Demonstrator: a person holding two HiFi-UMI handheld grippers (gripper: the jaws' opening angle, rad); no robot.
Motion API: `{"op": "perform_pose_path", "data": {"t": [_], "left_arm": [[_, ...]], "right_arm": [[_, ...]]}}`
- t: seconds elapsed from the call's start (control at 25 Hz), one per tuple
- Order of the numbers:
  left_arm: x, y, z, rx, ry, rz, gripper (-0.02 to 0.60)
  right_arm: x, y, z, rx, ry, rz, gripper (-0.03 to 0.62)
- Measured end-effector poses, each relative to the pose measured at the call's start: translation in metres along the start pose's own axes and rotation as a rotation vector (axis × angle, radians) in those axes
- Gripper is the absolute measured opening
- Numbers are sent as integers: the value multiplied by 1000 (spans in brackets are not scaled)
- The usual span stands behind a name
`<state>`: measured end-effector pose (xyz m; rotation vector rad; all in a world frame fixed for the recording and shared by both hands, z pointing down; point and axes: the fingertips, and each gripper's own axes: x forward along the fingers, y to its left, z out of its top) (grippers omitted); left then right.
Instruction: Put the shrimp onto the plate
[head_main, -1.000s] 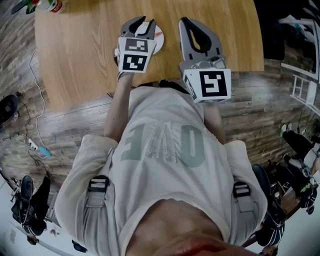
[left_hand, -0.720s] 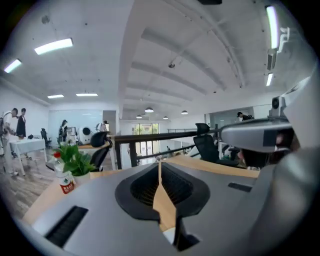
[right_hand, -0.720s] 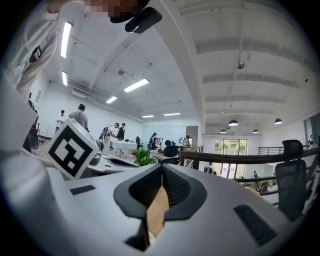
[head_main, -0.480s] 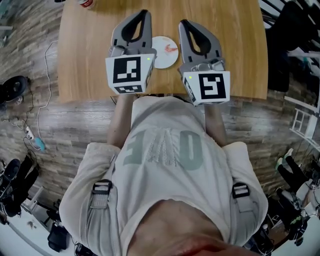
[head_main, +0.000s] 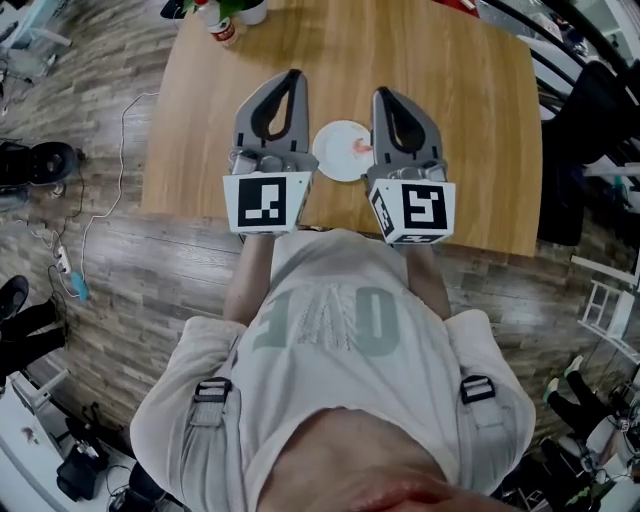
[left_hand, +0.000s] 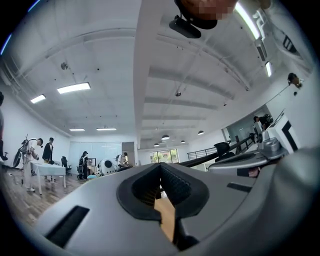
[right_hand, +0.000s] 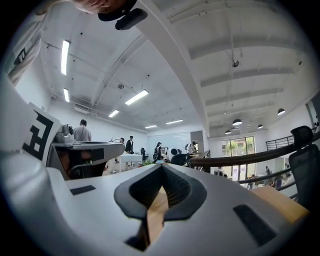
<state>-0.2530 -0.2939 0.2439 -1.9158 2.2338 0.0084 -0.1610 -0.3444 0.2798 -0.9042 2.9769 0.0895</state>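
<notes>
Small pink shrimp (head_main: 361, 146) lies on round white plate (head_main: 333, 160), near its right rim, on light wooden table (head_main: 200, 120). Plate sits between left tool (head_main: 292, 78) and right tool (head_main: 384, 95). Shrimp is nearer right tool; its long axis is too small to read. Both tools clenched, empty. Task looks done.

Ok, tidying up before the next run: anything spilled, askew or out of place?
Nothing stands out: the shrimp lies on the white plate, flat on the table between the shut, empty left gripper and right gripper.
</notes>
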Motion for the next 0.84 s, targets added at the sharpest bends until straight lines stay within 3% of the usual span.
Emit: {"op": "perform_pose_path", "data": {"t": [0.48,0.84], "left_arm": [[7,-1,5,-12,-38,-8,9],[2,11,-1,-38,7,13,9]], "right_arm": [[7,-8,-8,2,5,18,18],[11,7,-9,-28,28,32,18]]}}
